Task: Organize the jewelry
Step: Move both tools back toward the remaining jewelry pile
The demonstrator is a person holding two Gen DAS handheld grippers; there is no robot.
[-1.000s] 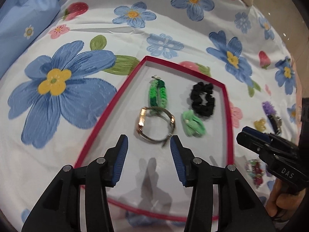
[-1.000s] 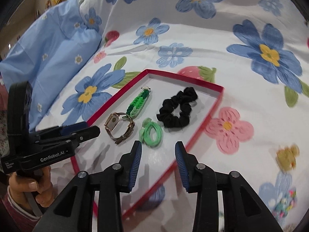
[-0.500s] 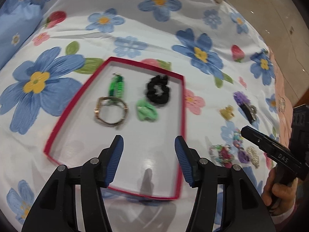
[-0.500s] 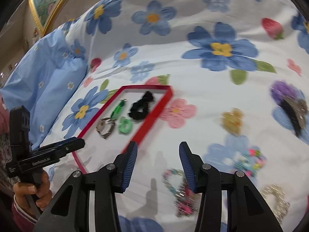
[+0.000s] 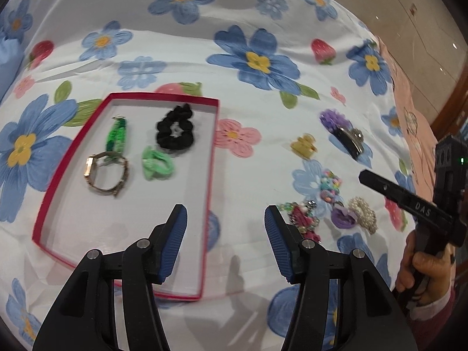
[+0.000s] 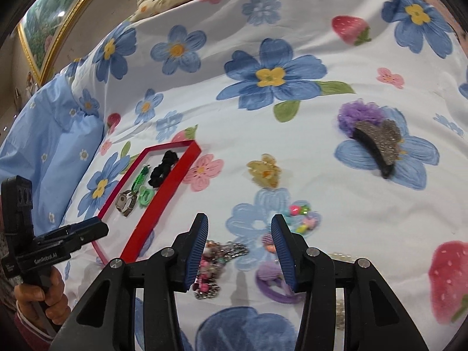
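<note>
Currently, left wrist view: left claw released, jaws just opened wider, nothing between the pads, hovering over the floral bedsheet just past the right rim of the red tray. Inside the tray: gold wristwatch nearest the claw, green braided bracelet touching it on the far side, light green hair tie right of the watch, black scrunchie beyond the tie. Right of the tray, loose on the sheet: yellow claw clip, black barrette with purple ruffle further right, pastel bead bracelet, dark red bead cluster, purple hair tie, pearl scrunchie. Right claw seen side-on at far right, gripped by a hand; jaw gap not readable from here.

Right wrist view: right claw released, jaws just opened wider, nothing pinched, poised above the loose pile right of the tray. Dark red bead cluster partly behind the left pad; purple hair tie partly behind the right pad; pastel bead bracelet just beyond. Yellow claw clip farther out, black barrette well right of the tray. Tray contents visible: watch, green bracelet, light green tie, black scrunchie. Left claw side-on near the tray's near corner, held by a hand. Blue pillow left of the tray.
</note>
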